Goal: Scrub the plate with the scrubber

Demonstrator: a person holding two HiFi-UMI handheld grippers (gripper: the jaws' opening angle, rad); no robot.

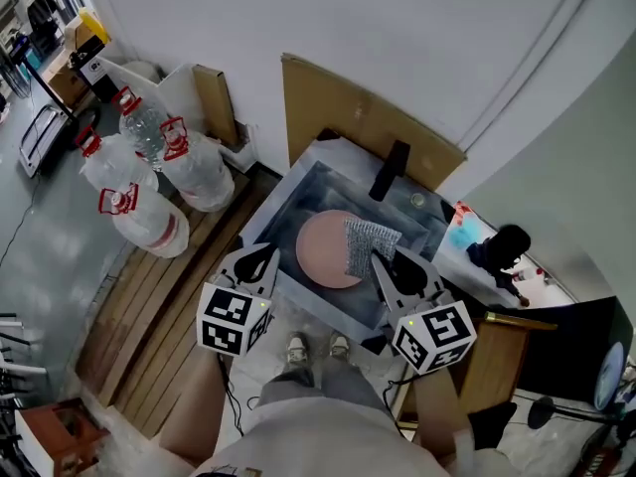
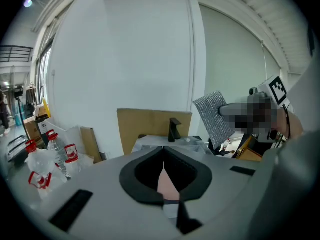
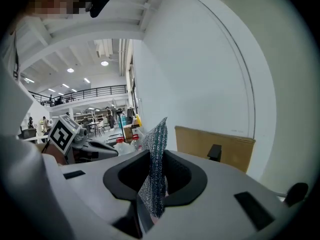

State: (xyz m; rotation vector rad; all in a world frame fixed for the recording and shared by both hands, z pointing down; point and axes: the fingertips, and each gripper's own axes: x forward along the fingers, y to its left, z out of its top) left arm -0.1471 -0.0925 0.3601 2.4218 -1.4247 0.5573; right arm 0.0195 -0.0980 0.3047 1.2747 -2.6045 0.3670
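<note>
The right claw [image 1: 384, 262] pinches the scrubber [image 1: 370, 244] over the right edge of the plate [image 1: 320, 251], which lies just to its left. The left claw [image 1: 266, 258], pressed together and empty, flanks the plate's left edge.

I count one pink plate [image 1: 320, 254] in one sink [image 1: 298, 189], and one black faucet [image 1: 390, 170] on the sink's far side. There is one silver scrubber [image 1: 366, 244]. Four water bottles [image 1: 149, 225] with red fittings stand on the left. There are two cardboard pieces: one large cardboard sheet [image 1: 348, 112] beyond the sink and one smaller cardboard piece [image 1: 215, 102] by the bottles. I carry two grippers, the left gripper [image 1: 262, 257] and the right gripper [image 1: 384, 262], each with one marker cube.
</note>
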